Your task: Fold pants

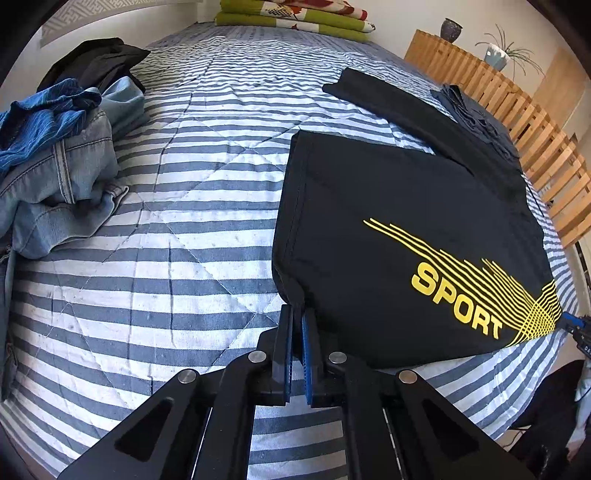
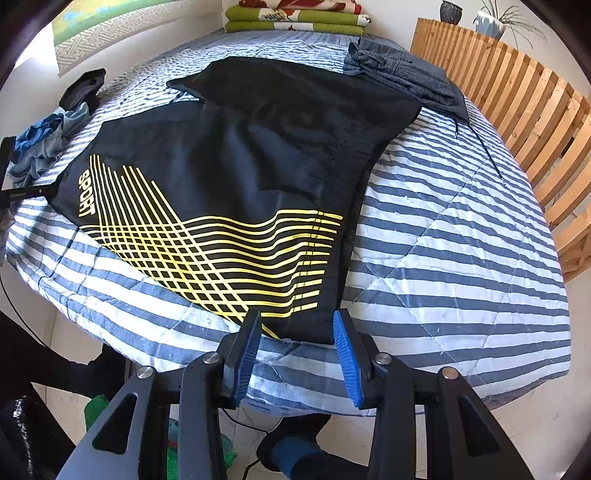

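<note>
- Black sport pants (image 1: 388,236) lie spread on the bed, yellow "SPORT" lettering (image 1: 456,301) and a wave of yellow lines facing up, the near edge at the bed's front rim.
- One black leg (image 2: 295,92) stretches away toward the far right of the bed.
- Left claw (image 1: 297,317) is pinched tight on the pants' near left corner, cloth caught between its blue pads.
- Right claw (image 2: 295,325) sits wide apart at the pants' near right corner, one pad on each side of the fabric edge, nothing gripped; whether the pads touch the cloth, I cannot tell.
- Underneath, the blue-and-white striped quilt (image 1: 177,229) covers the whole bed.
- On the left side, a heap of denim jeans (image 1: 62,184) with dark garments (image 1: 99,62) behind it, well apart from the pants.
- Far right, a folded grey garment (image 2: 402,70) rests by the leg's end.
- At the head, stacked green patterned bedding (image 2: 295,18).
- To the right, a wooden slatted rail (image 2: 535,118) with a dark vase (image 2: 451,11) and a potted plant (image 1: 498,53) on top.
</note>
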Tool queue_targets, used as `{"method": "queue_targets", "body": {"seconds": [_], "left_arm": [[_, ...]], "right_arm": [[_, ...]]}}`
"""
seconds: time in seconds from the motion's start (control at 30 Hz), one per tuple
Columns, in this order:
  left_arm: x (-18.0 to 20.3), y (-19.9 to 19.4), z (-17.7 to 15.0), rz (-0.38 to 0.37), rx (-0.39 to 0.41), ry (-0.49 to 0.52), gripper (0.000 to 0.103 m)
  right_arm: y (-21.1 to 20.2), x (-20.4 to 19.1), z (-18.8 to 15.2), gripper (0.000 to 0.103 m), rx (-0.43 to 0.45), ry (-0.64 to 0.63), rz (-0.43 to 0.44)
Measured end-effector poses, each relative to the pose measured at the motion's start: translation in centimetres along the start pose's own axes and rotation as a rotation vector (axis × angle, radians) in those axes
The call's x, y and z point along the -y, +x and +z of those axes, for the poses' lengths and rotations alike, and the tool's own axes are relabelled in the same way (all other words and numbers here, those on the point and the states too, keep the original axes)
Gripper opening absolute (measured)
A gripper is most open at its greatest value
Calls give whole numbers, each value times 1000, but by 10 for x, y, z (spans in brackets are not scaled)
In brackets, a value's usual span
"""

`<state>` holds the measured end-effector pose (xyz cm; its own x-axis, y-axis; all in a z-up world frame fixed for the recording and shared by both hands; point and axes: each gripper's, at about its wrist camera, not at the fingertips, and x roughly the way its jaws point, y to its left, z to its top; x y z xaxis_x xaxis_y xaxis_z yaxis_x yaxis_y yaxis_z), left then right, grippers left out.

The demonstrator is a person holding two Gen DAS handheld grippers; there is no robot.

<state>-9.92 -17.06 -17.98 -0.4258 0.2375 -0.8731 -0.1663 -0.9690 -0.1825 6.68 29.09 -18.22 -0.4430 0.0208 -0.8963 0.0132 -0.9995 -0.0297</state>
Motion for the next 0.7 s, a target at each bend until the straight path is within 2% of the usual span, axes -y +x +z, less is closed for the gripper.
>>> {"method": "queue_targets", "body": {"seconds": [0.03, 0.1, 0.17, 0.27, 0.4, 0.43, 0.47, 0.53, 0.6, 0.7], "left_arm": [[-2, -3, 2, -13, 9, -18, 4], [-4, -9, 9, -40, 24, -49, 3], [-6, -16, 17, -67, 37, -71, 3], [-2, -23, 30, -81, 53, -65, 3], [4, -19, 34, -67, 43, -45, 4], [3, -16, 33, -63, 37, -48, 3], [2, -12, 32, -62, 29, -54, 3], [-1, -5, 28, -58, 10, -64, 3], [-3, 0, 25, -52, -3, -65, 3], [-1, 1, 25, -50, -4, -62, 3]], "right_arm": [[0, 4, 1, 12, -3, 14, -2], [-2, 15, 3, 2, 2, 58, 23], [-8, 26, 7, 0, 17, 120, 76], [-20, 40, 18, 0, 65, 186, 106], [-30, 47, 27, 1, 96, 183, 162], [-29, 46, 25, 6, 87, 163, 171], [-26, 44, 23, 21, 68, 142, 167], [-20, 36, 14, 44, 50, 97, 136], [-12, 28, 7, 44, 31, 56, 108], [-1, 23, 2, 44, 8, 41, 130]]}}
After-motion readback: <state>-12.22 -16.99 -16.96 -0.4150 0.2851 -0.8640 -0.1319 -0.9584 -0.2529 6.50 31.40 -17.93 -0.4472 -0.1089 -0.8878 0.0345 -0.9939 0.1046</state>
